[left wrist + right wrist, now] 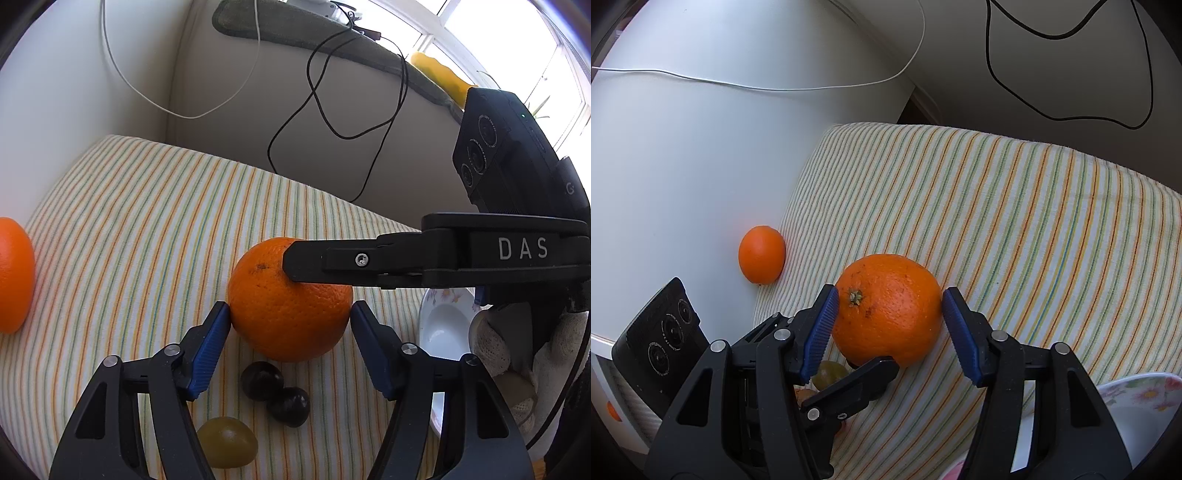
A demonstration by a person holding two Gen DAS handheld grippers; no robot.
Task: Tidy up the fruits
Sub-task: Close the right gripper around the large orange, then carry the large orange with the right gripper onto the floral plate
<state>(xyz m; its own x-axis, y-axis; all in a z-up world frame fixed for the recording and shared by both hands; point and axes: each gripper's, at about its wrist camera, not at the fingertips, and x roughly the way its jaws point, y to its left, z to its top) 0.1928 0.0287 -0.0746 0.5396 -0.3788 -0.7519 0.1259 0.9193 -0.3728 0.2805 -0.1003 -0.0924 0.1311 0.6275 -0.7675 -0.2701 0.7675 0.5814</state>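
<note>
Where the striped cloth (pixel 155 221) covers the table, its far edge meets a pale upholstered sofa back (pixel 236 110), over which a black cable (pixel 325 110) and a white cable (pixel 147 96) hang loose. A bright window (pixel 517 40) stands at the upper right of the left wrist view, with a yellow object (pixel 439 75) on the sofa's top edge.

A large orange (pixel 290 299) sits on the cloth near the middle. The left gripper (pixel 290 314) has its jaws about half apart, one blue pad on each flank of this orange; the left pad touches the peel, the right pad stands at or just off it, and contact there cannot be confirmed. The right gripper (pixel 888 314) straddles the same orange (pixel 886 308) from a different side, jaws likewise half apart, both pads at the peel; whether they press cannot be told.

A second, smaller orange (pixel 761 254) lies well apart at the cloth's edge, against a white surface (pixel 701 166).

A flowered white dish (pixel 443 325) stands beside the large orange.

The left wrist view alone shows a gloved hand (pixel 517 350) on the right tool, two dark grapes (pixel 275 391) touching each other and a green grape (pixel 227 446) near them. The right wrist view alone shows the orange's stem (pixel 855 296).
</note>
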